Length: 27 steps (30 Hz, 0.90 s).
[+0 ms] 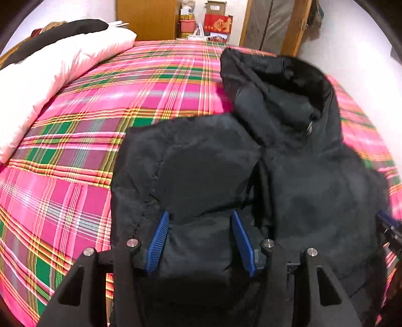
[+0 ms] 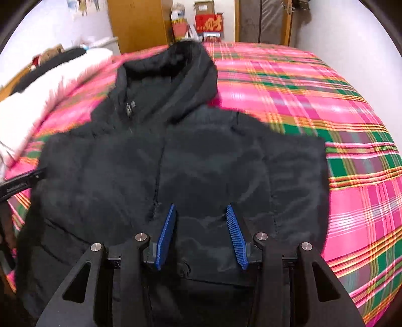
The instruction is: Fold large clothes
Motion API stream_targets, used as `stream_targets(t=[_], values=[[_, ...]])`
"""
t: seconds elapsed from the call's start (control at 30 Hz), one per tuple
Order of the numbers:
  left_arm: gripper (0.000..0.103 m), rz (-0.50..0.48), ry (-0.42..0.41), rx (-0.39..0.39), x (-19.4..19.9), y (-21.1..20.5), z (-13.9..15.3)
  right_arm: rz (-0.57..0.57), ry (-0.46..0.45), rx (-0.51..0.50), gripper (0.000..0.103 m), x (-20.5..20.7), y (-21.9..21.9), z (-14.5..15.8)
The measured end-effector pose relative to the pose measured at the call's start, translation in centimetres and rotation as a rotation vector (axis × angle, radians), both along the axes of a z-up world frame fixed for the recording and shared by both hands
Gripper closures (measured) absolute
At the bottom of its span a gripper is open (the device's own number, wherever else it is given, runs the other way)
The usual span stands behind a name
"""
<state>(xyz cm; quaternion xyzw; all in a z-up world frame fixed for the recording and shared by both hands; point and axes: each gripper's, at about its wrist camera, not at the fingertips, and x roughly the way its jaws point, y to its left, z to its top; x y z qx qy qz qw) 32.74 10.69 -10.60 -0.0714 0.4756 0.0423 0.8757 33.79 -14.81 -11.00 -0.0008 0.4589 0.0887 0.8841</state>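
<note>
A black hooded jacket (image 1: pixel 289 176) lies on the pink plaid bed, hood toward the far end; it also fills the right wrist view (image 2: pixel 176 156). Its sleeves look folded in over the body. My left gripper (image 1: pixel 198 218) is open, its blue pads (image 1: pixel 158 239) spread over the jacket's lower left part, with fabric between them. My right gripper (image 2: pixel 201 211) is open over the jacket's lower middle, blue pads (image 2: pixel 236 236) apart. Each gripper's tip shows at the edge of the other's view: the right one (image 1: pixel 388 226), the left one (image 2: pixel 20 183).
The pink plaid bedspread (image 1: pixel 100 105) covers the bed. A white pillow (image 1: pixel 50 75) with a dark garment on it lies at the far left. A wooden cabinet (image 1: pixel 148 17), red boxes (image 1: pixel 218 24) and a door frame stand beyond the bed.
</note>
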Motion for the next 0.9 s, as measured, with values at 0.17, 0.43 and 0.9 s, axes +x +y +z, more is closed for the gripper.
stream_targets(t=[0.17, 0.43, 0.9], values=[[0.047, -0.007, 0.004, 0.018, 0.3, -0.5, -0.6, 0.001, 0.01, 0.011, 0.059, 0.6, -0.2, -0.7], [0.048, 0.018, -0.058, -0.058, -1.9, 0.7, 3.0, 0.005, -0.015, 0.025, 0.059, -0.7, 0.0, 3.0], [0.048, -0.065, -0.143, -0.08, 7.0, 0.0, 8.8, 0.03, -0.079, 0.039, 0.059, 11.2, 3.3, 8.1]])
